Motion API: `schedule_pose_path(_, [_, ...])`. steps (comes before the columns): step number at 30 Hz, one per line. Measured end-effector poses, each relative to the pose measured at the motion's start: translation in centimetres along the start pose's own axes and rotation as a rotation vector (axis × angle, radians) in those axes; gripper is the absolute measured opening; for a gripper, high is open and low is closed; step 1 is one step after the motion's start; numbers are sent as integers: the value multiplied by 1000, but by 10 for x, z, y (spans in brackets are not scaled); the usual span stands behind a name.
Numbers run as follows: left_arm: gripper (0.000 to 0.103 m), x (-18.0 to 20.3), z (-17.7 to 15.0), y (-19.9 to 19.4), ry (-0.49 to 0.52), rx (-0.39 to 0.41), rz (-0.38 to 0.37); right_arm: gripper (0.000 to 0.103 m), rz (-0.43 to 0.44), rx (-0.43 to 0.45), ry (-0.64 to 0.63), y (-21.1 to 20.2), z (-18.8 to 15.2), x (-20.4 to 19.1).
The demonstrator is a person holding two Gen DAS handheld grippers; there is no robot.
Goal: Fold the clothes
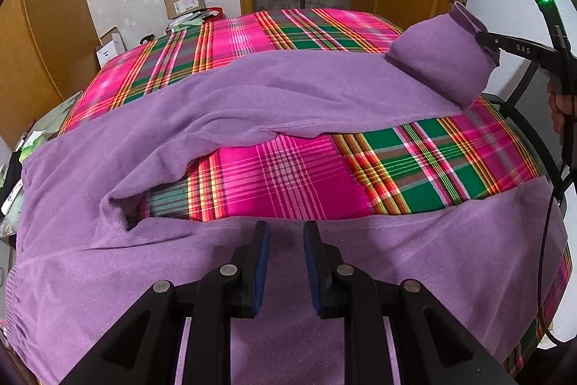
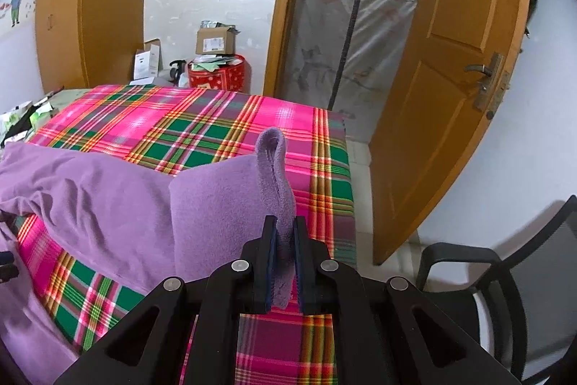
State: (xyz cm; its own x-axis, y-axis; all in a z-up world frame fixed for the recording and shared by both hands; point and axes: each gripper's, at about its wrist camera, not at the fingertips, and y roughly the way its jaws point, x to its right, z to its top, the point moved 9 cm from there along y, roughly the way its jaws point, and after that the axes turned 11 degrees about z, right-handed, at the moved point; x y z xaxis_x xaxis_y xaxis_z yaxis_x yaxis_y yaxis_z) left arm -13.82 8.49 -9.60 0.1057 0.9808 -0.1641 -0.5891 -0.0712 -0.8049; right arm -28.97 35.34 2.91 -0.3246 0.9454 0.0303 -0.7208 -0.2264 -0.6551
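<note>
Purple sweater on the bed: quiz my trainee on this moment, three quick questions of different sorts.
1. True or false: the right gripper is shut on the purple sweater's sleeve cuff.
2. What is between the left gripper's pads?
A. the cuff
B. nothing
C. the plaid sheet
3. Fill in: the lifted sleeve end is folded back over ____.

Key: 1 true; 2 B; 3 itself.
</note>
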Motion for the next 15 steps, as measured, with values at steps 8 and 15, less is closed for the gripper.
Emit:
schedule_pose_path(8, [21, 0, 2, 1, -4, 0, -2, 9, -49, -74, 57, 30, -17, 52])
schedule_pose_path(15, [21, -1, 2, 4, -8, -3, -4, 8, -86, -147, 184, 52, -55, 112])
